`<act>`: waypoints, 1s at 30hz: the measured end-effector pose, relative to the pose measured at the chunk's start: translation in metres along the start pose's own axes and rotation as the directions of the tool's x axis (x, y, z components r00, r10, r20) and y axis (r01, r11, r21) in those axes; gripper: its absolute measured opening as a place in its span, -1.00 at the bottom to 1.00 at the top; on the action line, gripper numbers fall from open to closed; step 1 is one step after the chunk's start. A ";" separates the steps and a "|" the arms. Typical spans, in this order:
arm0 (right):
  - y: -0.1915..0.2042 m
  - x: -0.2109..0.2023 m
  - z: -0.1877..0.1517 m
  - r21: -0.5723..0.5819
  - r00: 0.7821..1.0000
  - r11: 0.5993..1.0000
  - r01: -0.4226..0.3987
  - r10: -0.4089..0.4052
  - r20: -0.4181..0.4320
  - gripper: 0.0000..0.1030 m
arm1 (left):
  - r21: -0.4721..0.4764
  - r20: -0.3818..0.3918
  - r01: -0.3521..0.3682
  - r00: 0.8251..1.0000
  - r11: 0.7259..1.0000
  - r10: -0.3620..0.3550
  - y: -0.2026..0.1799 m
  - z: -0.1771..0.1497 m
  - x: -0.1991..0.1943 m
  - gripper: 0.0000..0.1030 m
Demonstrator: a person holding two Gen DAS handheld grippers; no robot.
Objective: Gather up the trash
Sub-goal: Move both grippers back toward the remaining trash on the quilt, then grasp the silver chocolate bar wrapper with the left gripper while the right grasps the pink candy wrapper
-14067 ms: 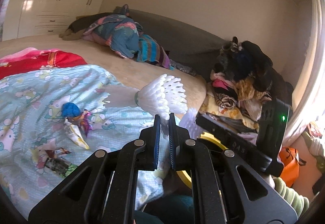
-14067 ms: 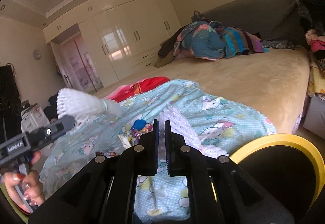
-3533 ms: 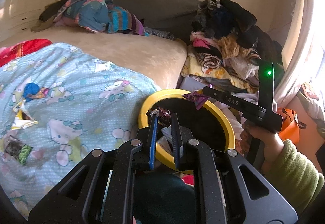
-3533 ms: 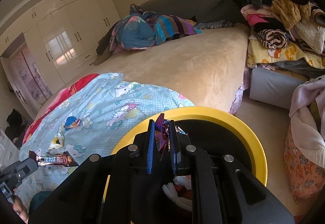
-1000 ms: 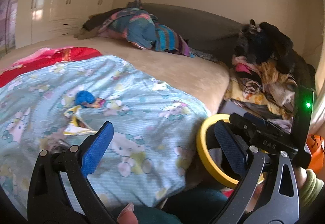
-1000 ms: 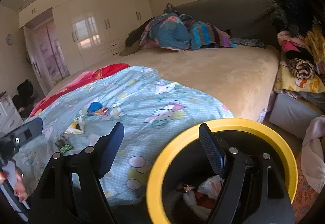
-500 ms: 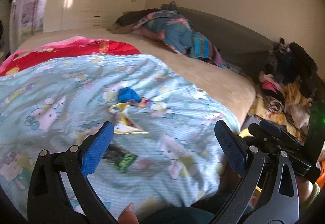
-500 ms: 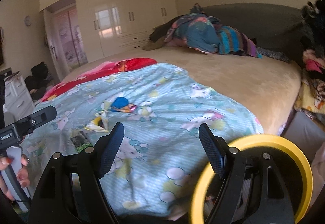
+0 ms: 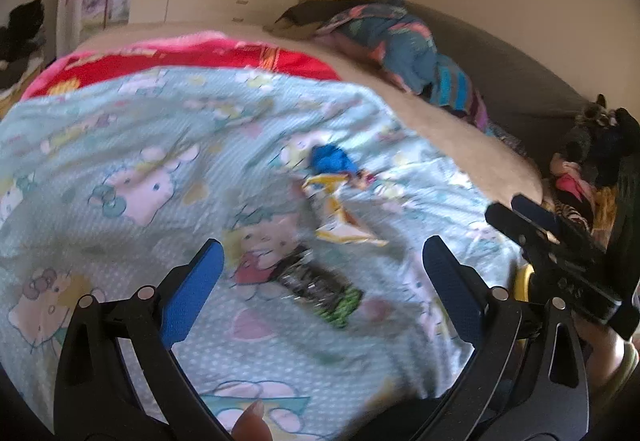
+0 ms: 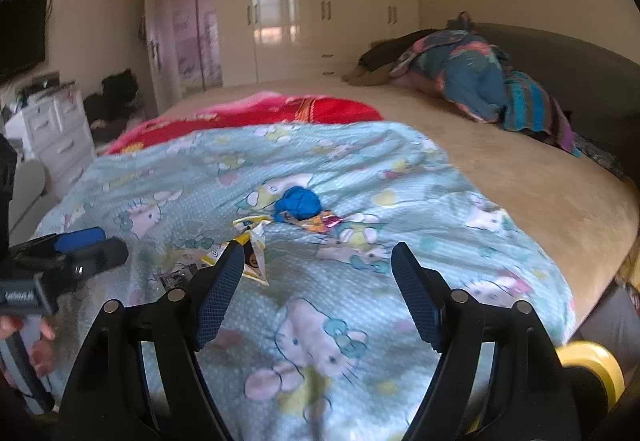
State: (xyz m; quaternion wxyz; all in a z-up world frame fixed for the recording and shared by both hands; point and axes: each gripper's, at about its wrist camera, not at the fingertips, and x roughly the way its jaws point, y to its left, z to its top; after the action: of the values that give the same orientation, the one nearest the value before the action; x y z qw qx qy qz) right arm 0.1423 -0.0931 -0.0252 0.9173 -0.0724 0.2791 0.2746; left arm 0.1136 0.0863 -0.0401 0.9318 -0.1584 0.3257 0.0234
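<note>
Two wide-jawed grippers, wrappers [image 9: 340, 217] mid-blanket [image 10: 360, 281], bin [image 10: 592, 365] past its edge.

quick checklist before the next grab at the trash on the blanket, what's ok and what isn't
1. Left gripper jaws open and empty: ok.
2. Right gripper jaws open and empty: ok.
3. Trash left on the cartoon-print blanket: ok. A blue crumpled piece, a yellow and white wrapper and a dark wrapper with a green end lie there.
4. Left gripper lined up on a target: ok, the dark wrapper lies between its jaws in the left wrist view, not touched.
5. Yellow-rimmed bin in reach for the drop: cannot tell, only its rim shows.
6. Picture sharp enough to aim: not ok, the left wrist view is blurred.
</note>
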 end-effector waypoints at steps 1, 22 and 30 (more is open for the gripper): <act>0.003 0.008 0.001 -0.013 1.000 1.000 -0.005 0.005 -0.012 0.43 | -0.012 -0.015 -0.007 1.000 1.000 0.006 0.005 -0.002 0.003 0.78; 0.022 0.115 0.010 -0.118 0.987 0.993 -0.019 0.000 -0.158 0.36 | -0.168 -0.218 0.107 0.965 0.980 -0.143 0.019 -0.035 0.058 0.19; 0.020 0.157 0.014 -0.188 0.976 0.981 0.043 -0.081 -0.200 0.26 | -0.171 -0.241 0.090 0.962 0.981 -0.131 0.020 -0.039 0.071 0.07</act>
State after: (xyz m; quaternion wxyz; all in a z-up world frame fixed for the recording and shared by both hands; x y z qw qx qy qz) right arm 0.2464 0.0003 -0.0998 0.8809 -0.1932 0.3442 0.2611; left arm 0.1429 0.0890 -0.1176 0.8673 -0.2514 0.4290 -0.0233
